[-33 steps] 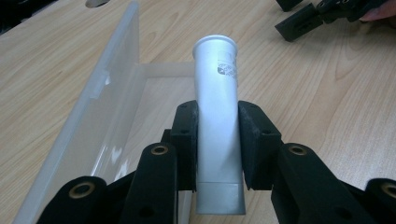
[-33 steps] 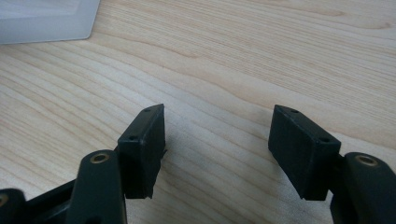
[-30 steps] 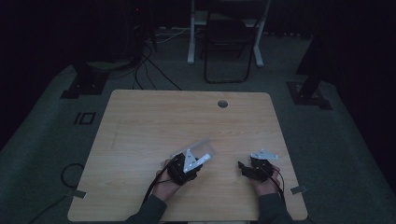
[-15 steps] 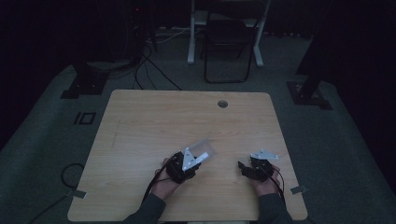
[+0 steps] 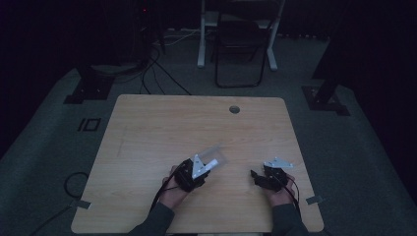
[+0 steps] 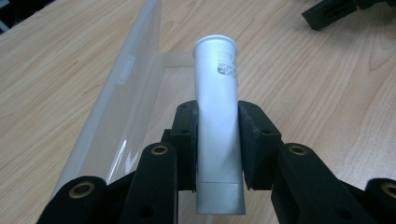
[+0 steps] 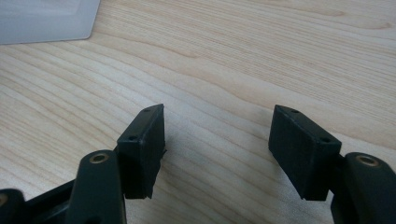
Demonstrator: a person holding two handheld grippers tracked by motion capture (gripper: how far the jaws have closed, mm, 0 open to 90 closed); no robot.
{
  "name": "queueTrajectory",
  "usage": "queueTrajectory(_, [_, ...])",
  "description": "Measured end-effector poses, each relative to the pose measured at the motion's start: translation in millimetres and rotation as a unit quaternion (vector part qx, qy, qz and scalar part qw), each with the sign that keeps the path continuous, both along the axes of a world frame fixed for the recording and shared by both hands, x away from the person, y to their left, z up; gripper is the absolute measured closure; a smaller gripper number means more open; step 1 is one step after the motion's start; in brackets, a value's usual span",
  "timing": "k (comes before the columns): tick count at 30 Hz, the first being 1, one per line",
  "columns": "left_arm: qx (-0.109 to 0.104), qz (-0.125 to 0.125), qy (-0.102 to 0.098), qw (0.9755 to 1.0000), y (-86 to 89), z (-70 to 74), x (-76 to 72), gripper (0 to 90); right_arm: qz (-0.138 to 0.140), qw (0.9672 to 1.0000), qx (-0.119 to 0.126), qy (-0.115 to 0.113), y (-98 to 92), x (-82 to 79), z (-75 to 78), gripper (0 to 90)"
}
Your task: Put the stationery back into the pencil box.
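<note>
A silver tube (image 6: 217, 121) with a round rim at its far end is clamped between the black pads of my left gripper (image 6: 218, 140). It points away over a clear plastic box (image 6: 135, 93) that lies on the wooden table just beyond the jaws. In the high view the left gripper (image 5: 196, 169) sits at the near middle of the table, by the clear box (image 5: 216, 156). My right gripper (image 7: 217, 149) stands open over bare wood, nothing between its pads. From above, the right gripper (image 5: 260, 178) rests near the table's front right.
The wooden table (image 5: 162, 128) has a round cable hole (image 5: 234, 109) at its far edge. A chair (image 5: 238, 44) and cables stand on the dark floor behind it. A corner of the clear box (image 7: 46, 21) lies at the upper left of the right gripper view.
</note>
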State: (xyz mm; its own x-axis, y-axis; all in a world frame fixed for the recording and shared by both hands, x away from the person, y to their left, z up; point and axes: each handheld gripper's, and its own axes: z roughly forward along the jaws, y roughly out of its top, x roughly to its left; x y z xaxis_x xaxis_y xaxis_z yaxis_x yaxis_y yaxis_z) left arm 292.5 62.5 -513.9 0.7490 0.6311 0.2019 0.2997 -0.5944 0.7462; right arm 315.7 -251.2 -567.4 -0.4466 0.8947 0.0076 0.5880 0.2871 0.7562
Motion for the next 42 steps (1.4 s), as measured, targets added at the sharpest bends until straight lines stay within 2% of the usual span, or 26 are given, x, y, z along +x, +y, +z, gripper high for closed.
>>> queueTrajectory(27, [0.013,0.022,0.005,0.9997,5.0,-11.5,9.5,70.1,0.001,1.0000,0.000,0.000,0.0,-0.3,0.0,35.9])
queueTrajectory(42, [0.027,0.032,-0.007,0.9991,3.9,-18.7,13.2,70.0,0.000,1.0000,0.000,0.000,0.1,-0.5,0.0,35.9])
